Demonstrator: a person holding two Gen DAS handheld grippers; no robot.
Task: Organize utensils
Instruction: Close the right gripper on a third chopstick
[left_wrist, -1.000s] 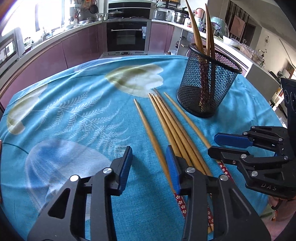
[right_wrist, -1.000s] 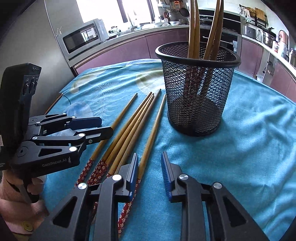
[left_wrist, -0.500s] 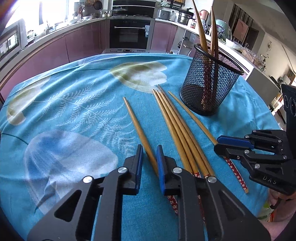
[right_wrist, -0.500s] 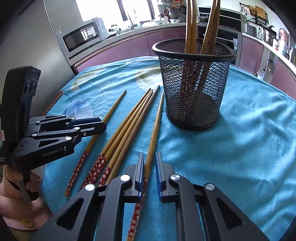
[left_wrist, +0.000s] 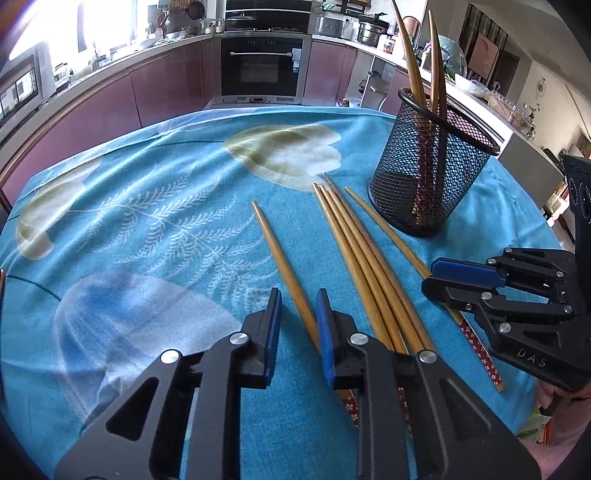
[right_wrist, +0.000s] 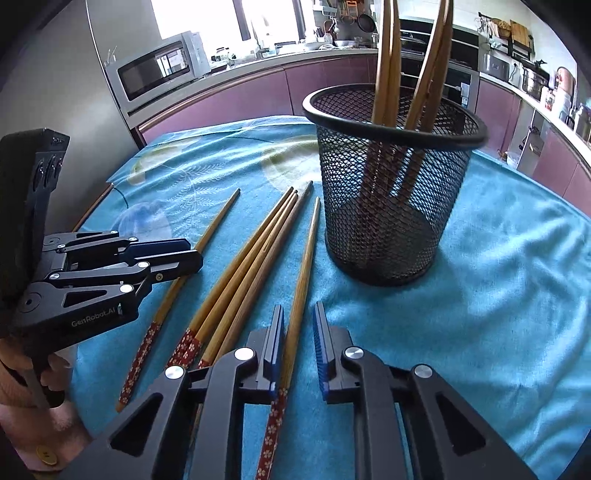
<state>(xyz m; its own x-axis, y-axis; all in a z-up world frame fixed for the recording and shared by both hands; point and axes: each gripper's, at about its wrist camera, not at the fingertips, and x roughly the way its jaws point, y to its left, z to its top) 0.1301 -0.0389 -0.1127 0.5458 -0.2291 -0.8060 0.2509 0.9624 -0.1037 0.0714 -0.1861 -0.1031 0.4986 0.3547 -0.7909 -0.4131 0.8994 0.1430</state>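
Note:
Several wooden chopsticks with red flowered ends lie on the blue cloth in front of a black mesh cup (left_wrist: 424, 184) (right_wrist: 391, 206), which holds a few upright chopsticks (right_wrist: 388, 55). My left gripper (left_wrist: 297, 295) straddles the leftmost chopstick (left_wrist: 277, 251). Its jaws are opening, and the stick lies loose near the right pad. My right gripper (right_wrist: 298, 308) straddles the rightmost chopstick (right_wrist: 306, 251). Its jaws are opening too, and the stick rests against the left pad. A bundle of chopsticks (left_wrist: 354, 251) (right_wrist: 255, 251) lies between the two.
The round table's blue cloth (left_wrist: 147, 221) drops off at the right edge. Each view shows the other gripper low at the side: the left gripper (right_wrist: 184, 254) and the right gripper (left_wrist: 432, 273). A pink sleeve (right_wrist: 37, 443) holds the left one. Kitchen counters, an oven and a microwave (right_wrist: 155, 74) stand behind.
Both grippers' jaws narrowed from wide to close around a chopstick each, then parted a little. The leftmost chopstick has shifted left, away from the bundle.

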